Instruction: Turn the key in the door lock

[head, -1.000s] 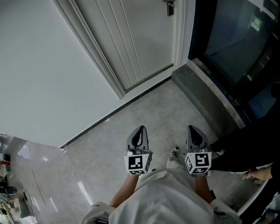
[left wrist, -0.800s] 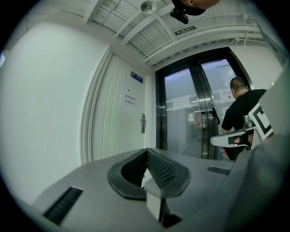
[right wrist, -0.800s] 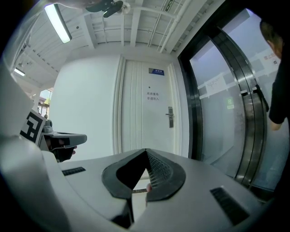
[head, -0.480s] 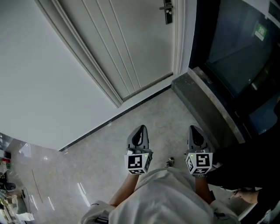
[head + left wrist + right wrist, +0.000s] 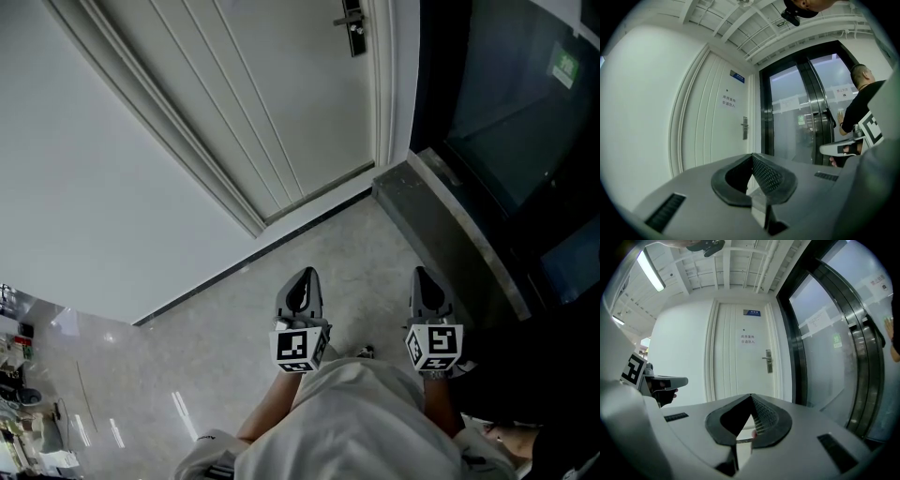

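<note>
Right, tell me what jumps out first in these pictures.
The white panelled door fills the upper middle of the head view, with its lock plate and lever handle near the door's right edge. Right of it stands a dark glass entrance. At the bottom, the left tool and the right tool are held side by side, jaws together, pointing towards the door.

Door (image 5: 272, 103) ahead, glass wall (image 5: 506, 103) right
</note>
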{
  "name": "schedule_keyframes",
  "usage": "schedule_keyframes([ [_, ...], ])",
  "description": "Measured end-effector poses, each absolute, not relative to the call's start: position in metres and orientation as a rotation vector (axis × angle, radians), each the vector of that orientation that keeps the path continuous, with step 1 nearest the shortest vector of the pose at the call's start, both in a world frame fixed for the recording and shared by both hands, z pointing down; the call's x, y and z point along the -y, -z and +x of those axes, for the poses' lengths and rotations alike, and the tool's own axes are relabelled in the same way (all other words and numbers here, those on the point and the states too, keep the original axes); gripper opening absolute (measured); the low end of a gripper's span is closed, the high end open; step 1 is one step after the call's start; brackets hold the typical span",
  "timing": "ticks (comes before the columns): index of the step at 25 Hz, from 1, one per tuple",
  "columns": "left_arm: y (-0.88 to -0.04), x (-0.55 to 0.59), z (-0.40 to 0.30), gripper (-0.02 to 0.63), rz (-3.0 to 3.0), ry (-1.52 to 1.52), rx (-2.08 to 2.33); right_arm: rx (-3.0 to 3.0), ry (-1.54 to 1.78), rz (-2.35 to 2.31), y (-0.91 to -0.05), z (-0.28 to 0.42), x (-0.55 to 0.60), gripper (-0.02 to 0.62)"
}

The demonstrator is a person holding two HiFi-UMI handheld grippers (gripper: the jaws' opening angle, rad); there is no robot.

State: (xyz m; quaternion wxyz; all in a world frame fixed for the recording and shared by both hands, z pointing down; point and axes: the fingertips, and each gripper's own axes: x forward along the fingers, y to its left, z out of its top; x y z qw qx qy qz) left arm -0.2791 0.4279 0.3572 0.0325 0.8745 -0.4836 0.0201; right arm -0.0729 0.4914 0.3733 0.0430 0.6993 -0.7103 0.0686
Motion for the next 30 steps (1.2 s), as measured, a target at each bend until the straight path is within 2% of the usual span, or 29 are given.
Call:
schedule_keyframes([
  [12, -0.374, -0.385, -0.268, 0.006, 2.671, -0.081, 1.483, 2.166, -0.237, 2.096, -0.390, -0.068, -0.445, -0.006],
  [30, -0.365, -0.221, -0.237, 0.006, 2.700, -0.018, 1.425, 2.089, -0.178, 2.135, -0.372, -0.042, -0.295, -0.006],
])
